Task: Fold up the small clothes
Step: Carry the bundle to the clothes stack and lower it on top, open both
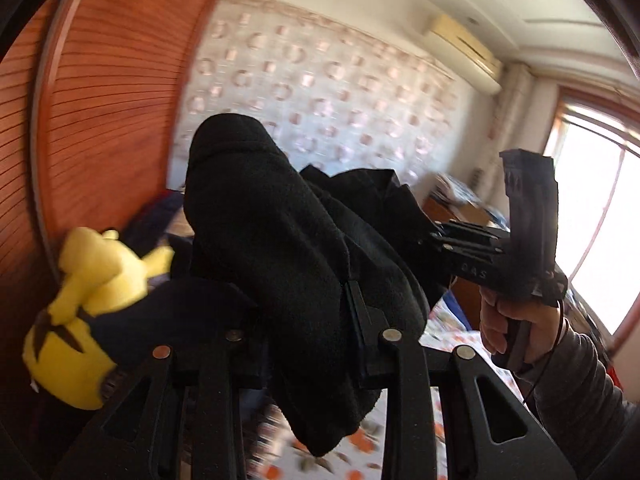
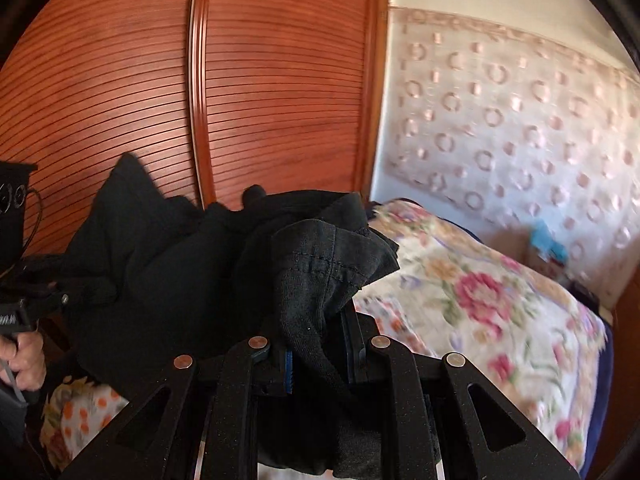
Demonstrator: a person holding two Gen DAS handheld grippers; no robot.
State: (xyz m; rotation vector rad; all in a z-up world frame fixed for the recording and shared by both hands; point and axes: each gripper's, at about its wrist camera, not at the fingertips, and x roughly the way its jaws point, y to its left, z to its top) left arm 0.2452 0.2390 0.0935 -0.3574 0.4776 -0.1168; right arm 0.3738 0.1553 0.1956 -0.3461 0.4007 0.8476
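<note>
Both grippers (clamped) on black garment (image 2: pixel 160 248)

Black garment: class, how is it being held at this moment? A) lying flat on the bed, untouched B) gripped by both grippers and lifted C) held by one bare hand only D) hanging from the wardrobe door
B: the black garment is clamped in the right gripper and the left gripper, raised above the bed.

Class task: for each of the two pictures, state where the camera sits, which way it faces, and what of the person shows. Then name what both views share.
Left wrist: on the left hand-held gripper, facing wallpapered wall and window; shows the person's right hand.
Right wrist: on the right hand-held gripper, facing wooden wardrobe and floral bedspread; shows left hand.
Shared: black garment, clamped by both; wardrobe, wall.
</note>
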